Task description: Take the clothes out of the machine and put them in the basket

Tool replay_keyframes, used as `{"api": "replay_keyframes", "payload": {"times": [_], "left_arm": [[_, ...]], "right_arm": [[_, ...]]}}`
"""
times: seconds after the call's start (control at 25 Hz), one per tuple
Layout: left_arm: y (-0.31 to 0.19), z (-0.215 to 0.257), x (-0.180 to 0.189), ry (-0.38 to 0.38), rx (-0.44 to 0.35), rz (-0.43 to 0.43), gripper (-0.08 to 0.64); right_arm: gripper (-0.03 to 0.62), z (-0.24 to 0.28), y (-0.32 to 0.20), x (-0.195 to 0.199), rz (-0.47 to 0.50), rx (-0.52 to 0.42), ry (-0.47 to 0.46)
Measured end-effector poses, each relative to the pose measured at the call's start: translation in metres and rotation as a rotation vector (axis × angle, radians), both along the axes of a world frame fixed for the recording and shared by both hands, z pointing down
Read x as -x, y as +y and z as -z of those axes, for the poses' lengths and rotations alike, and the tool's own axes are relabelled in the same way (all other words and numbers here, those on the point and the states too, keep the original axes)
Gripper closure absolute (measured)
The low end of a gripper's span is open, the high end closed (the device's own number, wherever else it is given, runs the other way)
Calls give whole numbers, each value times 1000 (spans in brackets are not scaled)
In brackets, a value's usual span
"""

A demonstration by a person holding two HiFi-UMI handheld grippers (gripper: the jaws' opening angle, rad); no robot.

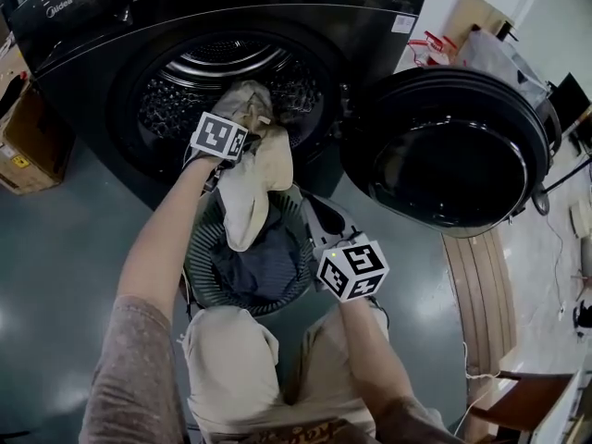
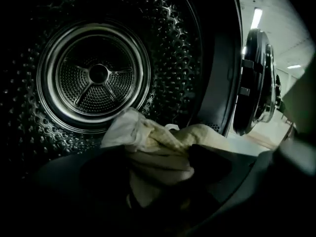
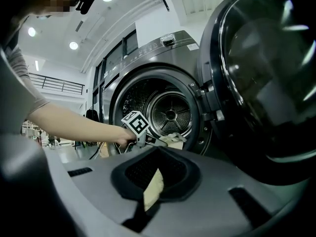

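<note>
A beige cloth (image 1: 250, 192) hangs from the mouth of the black washing machine (image 1: 92, 26) down into the round grey basket (image 1: 197, 248); dark clothes (image 1: 264, 268) lie in the basket. My left gripper (image 1: 248, 111) is at the drum's lip, open, with the beige cloth (image 2: 153, 142) bunched loosely between its dark jaws. The steel drum (image 2: 96, 75) behind looks bare. My right gripper (image 1: 324, 225) sits against the basket's right rim. In the right gripper view the basket's wall (image 3: 222, 177) hides the jaws, and beige cloth (image 3: 154, 189) shows through its handle hole.
The machine's round door (image 1: 453, 151) stands swung open to the right, close to my right gripper. A cardboard box (image 1: 28, 146) is at the left, a wooden board (image 1: 481, 285) lies on the floor at the right. The person's knees (image 1: 231, 359) are just behind the basket.
</note>
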State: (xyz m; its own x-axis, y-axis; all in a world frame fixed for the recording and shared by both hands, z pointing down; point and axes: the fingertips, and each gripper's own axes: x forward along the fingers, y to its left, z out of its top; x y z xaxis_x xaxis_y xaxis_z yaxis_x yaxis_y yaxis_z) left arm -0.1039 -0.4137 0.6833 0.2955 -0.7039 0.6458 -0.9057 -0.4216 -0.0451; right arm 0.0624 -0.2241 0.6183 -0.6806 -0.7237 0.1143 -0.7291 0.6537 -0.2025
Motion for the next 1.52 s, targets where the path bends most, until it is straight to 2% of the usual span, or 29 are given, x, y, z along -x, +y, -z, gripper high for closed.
{"api": "replay_keyframes", "payload": {"times": [0.12,0.24,0.32,0.4,0.48,0.56,0.68,0.96,1.16,1.36,1.4,1.44,1.52], "left_arm": [[-1,-3,-5,13,48,-42,161],[5,-3,-18,41,71,-91,295],[9,-1,-22,44,60,-84,407],[13,5,-23,34,31,-66,461],[25,16,-30,52,9,-81,480],[49,28,-41,86,4,-135,483],[94,42,-53,82,-5,-211,483],[191,59,-56,94,-18,-272,485],[249,59,-65,127,38,-307,483],[286,53,-77,145,79,-358,477],[289,49,-78,143,86,-373,466],[291,46,-79,140,88,-382,423],[286,44,-76,136,64,-374,280]], "right_arm": [[595,-2,-4,-2,-10,4,1],[595,-6,-7,-3,-16,14,-3],[595,-9,-7,0,-9,20,-2],[595,-12,-7,3,-1,18,9],[595,-15,-9,1,-3,20,11],[595,-18,-12,-1,-10,27,4],[595,-21,-16,-1,-16,31,-3],[595,-23,-18,1,-11,22,-6],[595,-19,-23,-12,-62,29,-43],[595,-18,-20,-8,-46,35,-55],[595,-17,-19,-7,-43,32,-52],[595,-17,-18,-6,-40,30,-50],[595,-16,-16,-5,-38,28,-50]]}}
